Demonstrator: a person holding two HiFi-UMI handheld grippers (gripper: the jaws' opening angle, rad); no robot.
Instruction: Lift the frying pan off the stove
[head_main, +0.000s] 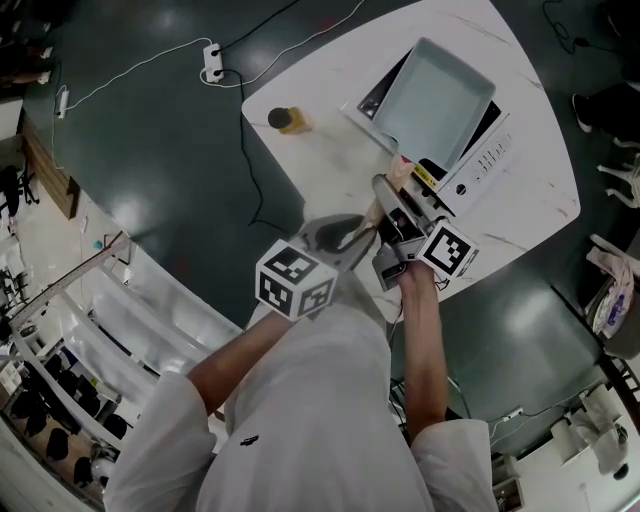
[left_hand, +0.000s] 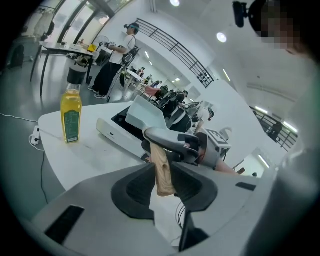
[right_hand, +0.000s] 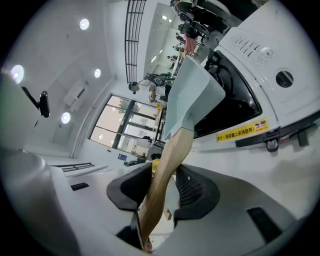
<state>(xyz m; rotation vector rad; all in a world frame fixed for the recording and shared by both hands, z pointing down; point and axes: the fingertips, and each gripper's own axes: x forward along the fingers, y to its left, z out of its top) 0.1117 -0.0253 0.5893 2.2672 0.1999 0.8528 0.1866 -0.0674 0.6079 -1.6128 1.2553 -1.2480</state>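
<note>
A square pale blue frying pan (head_main: 435, 95) lies over the white stove (head_main: 487, 152) on the table. Its wooden handle (head_main: 398, 172) points toward me. My right gripper (head_main: 390, 200) is shut on the handle's middle, with the wood (right_hand: 167, 170) pressed between both pads. My left gripper (head_main: 345, 238) is shut on the handle's near end (left_hand: 162, 172). In the left gripper view the right gripper (left_hand: 192, 147) shows just beyond, nearer the pan (left_hand: 145, 112). In the right gripper view the pan (right_hand: 192, 95) rises ahead beside the stove (right_hand: 260, 85). Whether the pan touches the stove I cannot tell.
A bottle of yellow oil (head_main: 290, 120) (left_hand: 71, 117) stands at the white table's (head_main: 330, 160) far left corner. Cables and a power strip (head_main: 212, 65) lie on the dark floor. People and desks are in the background of the gripper views.
</note>
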